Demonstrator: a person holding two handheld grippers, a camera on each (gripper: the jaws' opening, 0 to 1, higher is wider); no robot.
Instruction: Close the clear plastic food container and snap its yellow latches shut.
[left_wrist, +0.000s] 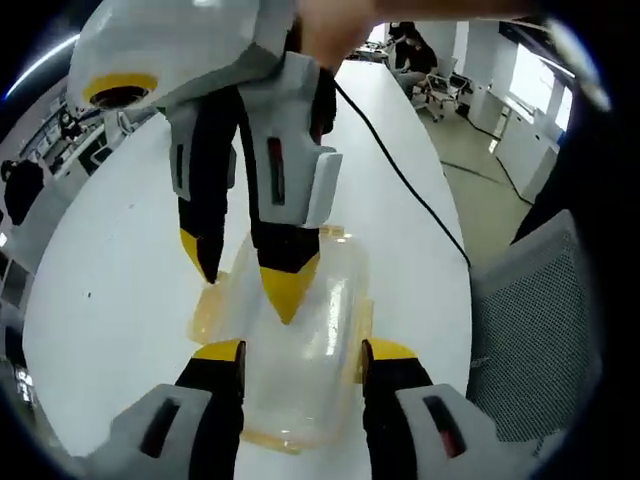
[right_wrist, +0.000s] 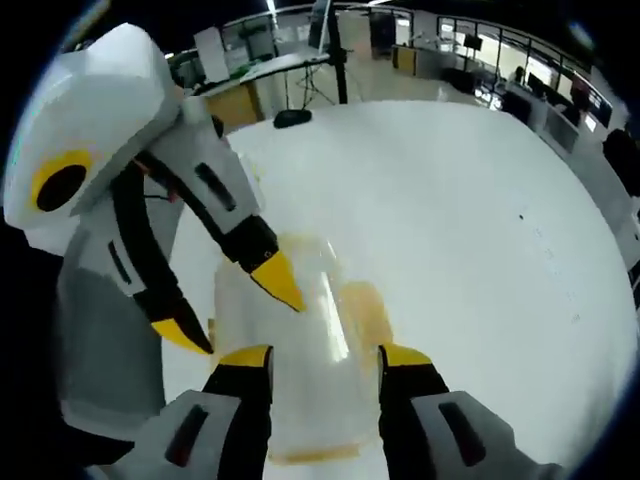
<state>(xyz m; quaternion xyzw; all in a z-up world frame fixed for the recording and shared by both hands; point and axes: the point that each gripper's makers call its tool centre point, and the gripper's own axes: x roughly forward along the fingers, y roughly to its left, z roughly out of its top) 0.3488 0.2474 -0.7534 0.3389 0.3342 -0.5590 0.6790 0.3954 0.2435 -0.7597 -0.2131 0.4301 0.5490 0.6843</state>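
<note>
The clear plastic food container (left_wrist: 300, 345) is lying at lower centre of the left gripper view on the white worktop (left_wrist: 120, 280), its lid apparently already down. The left tongs (left_wrist: 302, 362) are standing wide on either side of it, gripping nothing, probably to steady it. From the upper left, the right tongs (left_wrist: 245, 280) are reaching down, spread and empty, one tip over the lid and the other near a yellow latch (left_wrist: 205, 315), likely preparing to snap it.
</note>
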